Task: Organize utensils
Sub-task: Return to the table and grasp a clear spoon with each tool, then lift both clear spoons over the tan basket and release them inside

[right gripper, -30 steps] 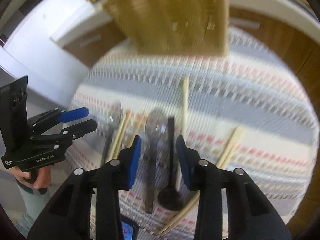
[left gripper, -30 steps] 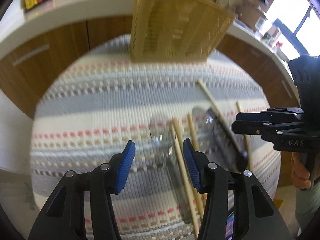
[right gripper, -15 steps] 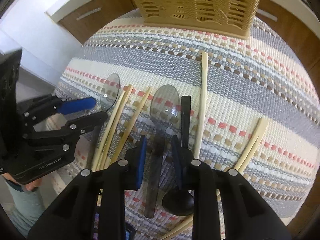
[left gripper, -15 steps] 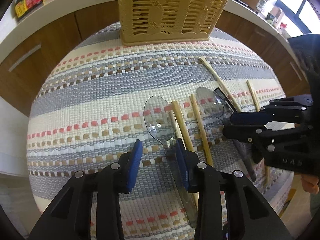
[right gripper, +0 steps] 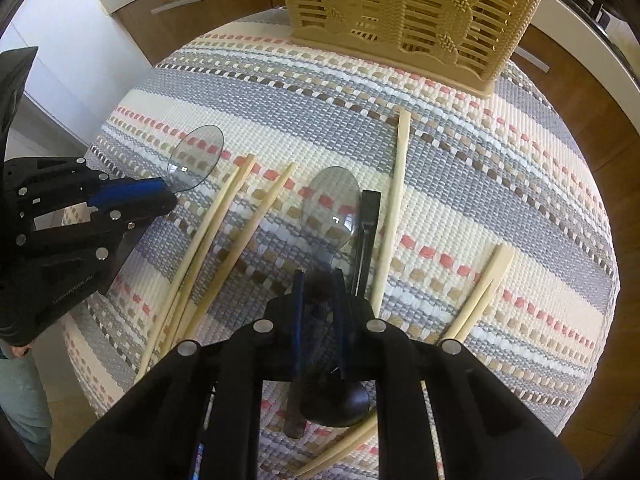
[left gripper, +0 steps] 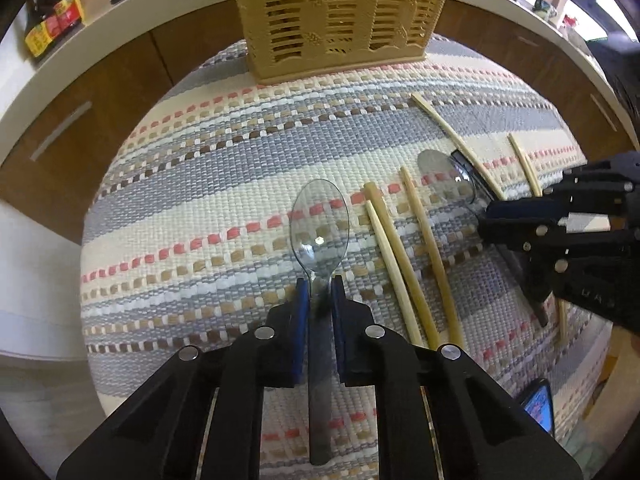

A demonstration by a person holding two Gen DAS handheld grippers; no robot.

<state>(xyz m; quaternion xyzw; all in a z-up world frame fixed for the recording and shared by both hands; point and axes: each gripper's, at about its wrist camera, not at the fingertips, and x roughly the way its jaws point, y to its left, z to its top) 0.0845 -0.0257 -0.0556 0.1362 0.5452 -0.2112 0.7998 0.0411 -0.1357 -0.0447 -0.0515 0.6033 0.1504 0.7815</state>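
My left gripper [left gripper: 320,292] is shut on the neck of a clear plastic spoon [left gripper: 319,224] that lies on the striped woven mat [left gripper: 200,184]. My right gripper [right gripper: 318,286] is shut on the neck of a second clear spoon [right gripper: 332,208], next to a black spoon [right gripper: 366,232]. Several wooden chopsticks [right gripper: 224,232] lie between and beside the spoons. The yellow slotted utensil basket [left gripper: 340,12] stands at the mat's far edge. The left gripper also shows in the right wrist view [right gripper: 160,196], and the right gripper in the left wrist view [left gripper: 492,220].
Brown cabinets with a white countertop [left gripper: 100,48] curve behind the mat. Sauce bottles [left gripper: 52,16] stand on the counter at far left. A lone chopstick [right gripper: 396,200] lies right of the black spoon, and a pair [right gripper: 480,296] lies further right.
Both grippers have moved down to the mat and closed, each onto the neck of a clear spoon. A second ago both were open above the utensils.
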